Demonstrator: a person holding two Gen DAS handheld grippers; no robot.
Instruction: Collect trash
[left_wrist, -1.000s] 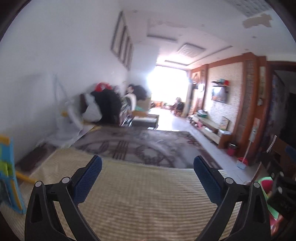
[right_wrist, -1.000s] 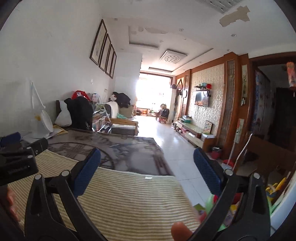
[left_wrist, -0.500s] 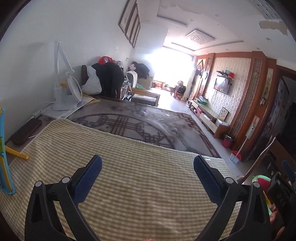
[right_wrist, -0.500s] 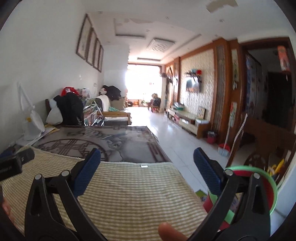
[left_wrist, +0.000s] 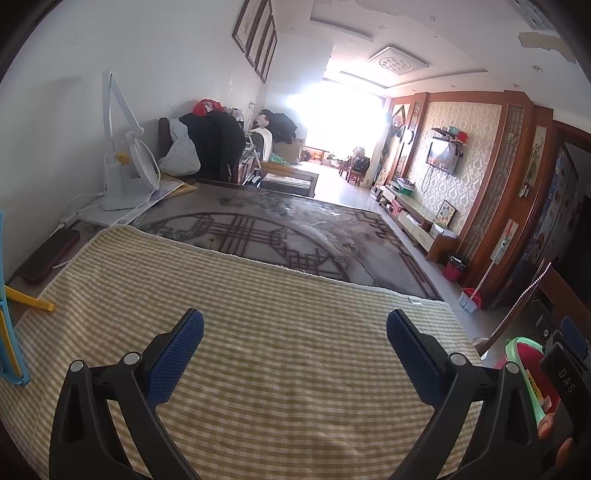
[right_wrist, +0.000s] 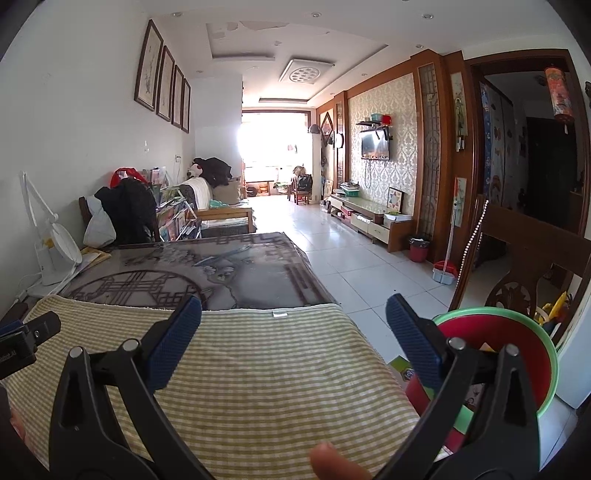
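- Here the left gripper (left_wrist: 294, 334) hangs over the yellow-and-cream checked cloth (left_wrist: 258, 332) that covers the near end of the tabletop; its blue-padded jaws stand wide apart with only bare cloth between them.
- The right gripper (right_wrist: 293, 319) hovers at the cloth's right-hand edge, its jaws likewise spread wide and holding nothing.
- The red plastic bin with a green rim (right_wrist: 517, 350) sits just beyond and below the right-hand finger of the right gripper, off the side of the tabletop; some small scraps show inside it, too hidden to name.
- In the left wrist view the same bin (left_wrist: 528, 354) lies to the right of the left jaws, partly behind the black body of the other gripper.
- No loose trash can be made out on the cloth between or ahead of either pair of jaws.
- Ahead of both jaws, past the far hem of the cloth, lies the dark patterned table cover (left_wrist: 280, 229).
- Far ahead and to the left of the left jaws stands a white desk fan with a lamp arm (left_wrist: 125, 166) by the wall.
- A fingertip (right_wrist: 328, 461) shows at the bottom edge of the right wrist view, below the jaws.
- To the left of the left jaws, a blue and yellow plastic piece (left_wrist: 11, 332) rests at the cloth's edge.
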